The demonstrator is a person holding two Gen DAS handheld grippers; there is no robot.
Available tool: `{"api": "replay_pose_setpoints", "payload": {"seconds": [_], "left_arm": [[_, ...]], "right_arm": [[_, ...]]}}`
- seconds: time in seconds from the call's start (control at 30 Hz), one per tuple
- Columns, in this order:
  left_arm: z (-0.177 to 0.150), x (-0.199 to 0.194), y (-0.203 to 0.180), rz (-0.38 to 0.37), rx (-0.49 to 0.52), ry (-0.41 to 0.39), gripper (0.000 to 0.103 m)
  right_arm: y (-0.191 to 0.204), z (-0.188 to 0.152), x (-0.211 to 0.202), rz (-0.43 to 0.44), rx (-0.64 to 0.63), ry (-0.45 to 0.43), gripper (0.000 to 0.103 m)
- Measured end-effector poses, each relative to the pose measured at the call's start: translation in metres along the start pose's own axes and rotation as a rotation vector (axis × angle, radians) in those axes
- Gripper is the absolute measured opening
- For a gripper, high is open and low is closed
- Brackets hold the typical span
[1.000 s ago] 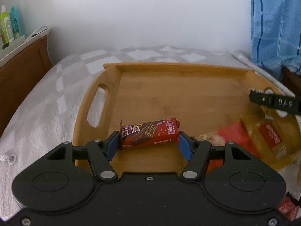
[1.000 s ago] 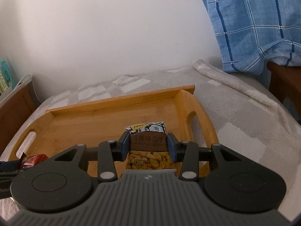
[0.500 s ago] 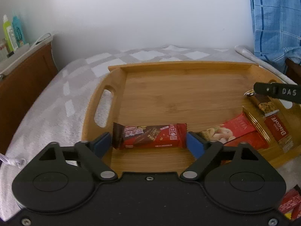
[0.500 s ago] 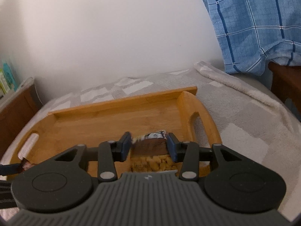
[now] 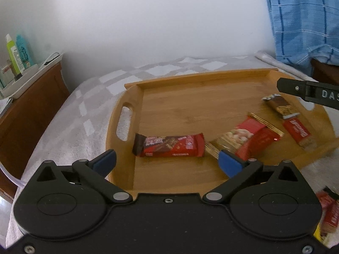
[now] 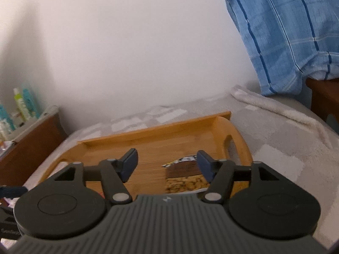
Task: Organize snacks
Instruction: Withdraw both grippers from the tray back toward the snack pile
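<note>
Left wrist view: the left gripper (image 5: 166, 160) has just been opening; its blue fingers (image 5: 229, 162) now stand wide apart and released, where a second earlier they clamped the ends of the red chocolate bar (image 5: 169, 145). The bar lies flat on the wooden tray (image 5: 211, 93), near the left handle cutout, beyond the fingertips and touching neither. Its long axis runs left to right across the view, dark end toward the handle. Just to its right lies a red-and-gold nut packet (image 5: 243, 138), angled up to the right; farther right are a brown snack bar (image 5: 278, 105) and a red wafer bar (image 5: 298, 132). The tray rests on a grey checked bed cover (image 5: 84, 105).

Right wrist view: the right gripper (image 6: 167, 165) has also just been opening; its fingers (image 6: 129, 164) are released. The brown snack packet (image 6: 186, 176), gripped earlier, now lies on the tray (image 6: 239, 139) near the right handle. Its right side meets the right finger in the picture; contact cannot be told. Its long axis points away from the camera.
</note>
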State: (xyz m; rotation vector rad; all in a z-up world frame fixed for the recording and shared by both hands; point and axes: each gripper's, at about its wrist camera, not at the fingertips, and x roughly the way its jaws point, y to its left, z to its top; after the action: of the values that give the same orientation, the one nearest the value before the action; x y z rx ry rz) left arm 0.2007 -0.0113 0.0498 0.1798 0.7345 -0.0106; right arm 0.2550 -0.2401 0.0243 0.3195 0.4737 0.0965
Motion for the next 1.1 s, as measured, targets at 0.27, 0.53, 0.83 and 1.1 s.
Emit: {"api": "replay_pose_setpoints", "payload": {"seconds": [0.27, 0.53, 0.83, 1.1], "left_arm": [[-0.015, -0.030, -0.004, -0.074, -0.060, -0.003, 0.103], [-0.037, -0.056, -0.006, -0.092, -0.089, -0.007, 0.103], [-0.067, -0.074, 0.004, -0.112, -0.180, 0.006, 0.103], [-0.085, -0.081, 0.003, -0.097, -0.187, 0.003, 0.103]], "right_arm": [[-0.008, -0.008, -0.047, -0.006, -0.003, -0.061, 0.097], [-0.015, -0.022, -0.078, -0.040, 0.081, -0.065, 0.103], [-0.004, -0.044, -0.120, -0.080, 0.040, -0.100, 0.103], [-0.002, -0.057, -0.143, -0.124, 0.002, -0.100, 0.103]]}}
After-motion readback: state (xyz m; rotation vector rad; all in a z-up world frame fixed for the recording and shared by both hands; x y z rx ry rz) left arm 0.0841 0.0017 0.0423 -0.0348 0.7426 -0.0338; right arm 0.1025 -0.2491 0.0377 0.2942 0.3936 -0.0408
